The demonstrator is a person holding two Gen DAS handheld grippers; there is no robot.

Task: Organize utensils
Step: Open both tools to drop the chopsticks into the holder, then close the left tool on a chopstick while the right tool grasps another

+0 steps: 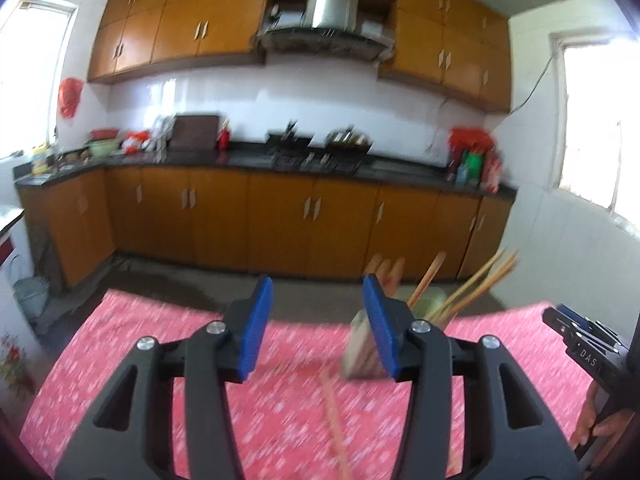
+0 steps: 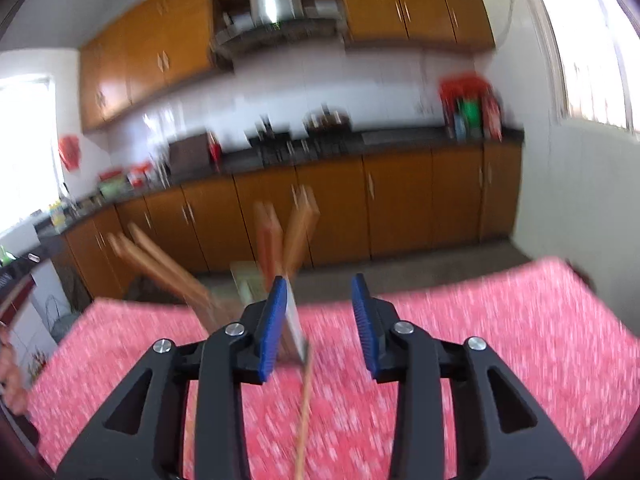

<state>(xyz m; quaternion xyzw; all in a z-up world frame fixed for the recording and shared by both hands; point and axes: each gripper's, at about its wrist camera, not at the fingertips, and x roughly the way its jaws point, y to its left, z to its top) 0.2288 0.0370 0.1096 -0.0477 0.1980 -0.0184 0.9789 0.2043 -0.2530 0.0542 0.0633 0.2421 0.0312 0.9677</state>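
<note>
A pale green utensil holder [image 1: 358, 346] stands on the pink patterned tablecloth [image 1: 140, 360], partly hidden behind my left gripper's right finger. Wooden chopsticks [image 1: 474, 286] stick out of it, leaning right. A loose chopstick [image 1: 334, 420] lies on the cloth in front of it. My left gripper [image 1: 318, 328] is open, just left of the holder, with nothing between its pads. In the right wrist view the holder [image 2: 246, 278] and its wooden utensils [image 2: 298, 228] sit behind the left finger. My right gripper [image 2: 320, 324] is open above the loose chopstick [image 2: 304, 420]. Both views are blurred.
The right gripper [image 1: 580, 334] and the hand holding it [image 1: 592, 420] show at the right edge of the left wrist view. Beyond the table's far edge are the floor and a row of brown kitchen cabinets [image 1: 280, 220] under a dark, cluttered counter.
</note>
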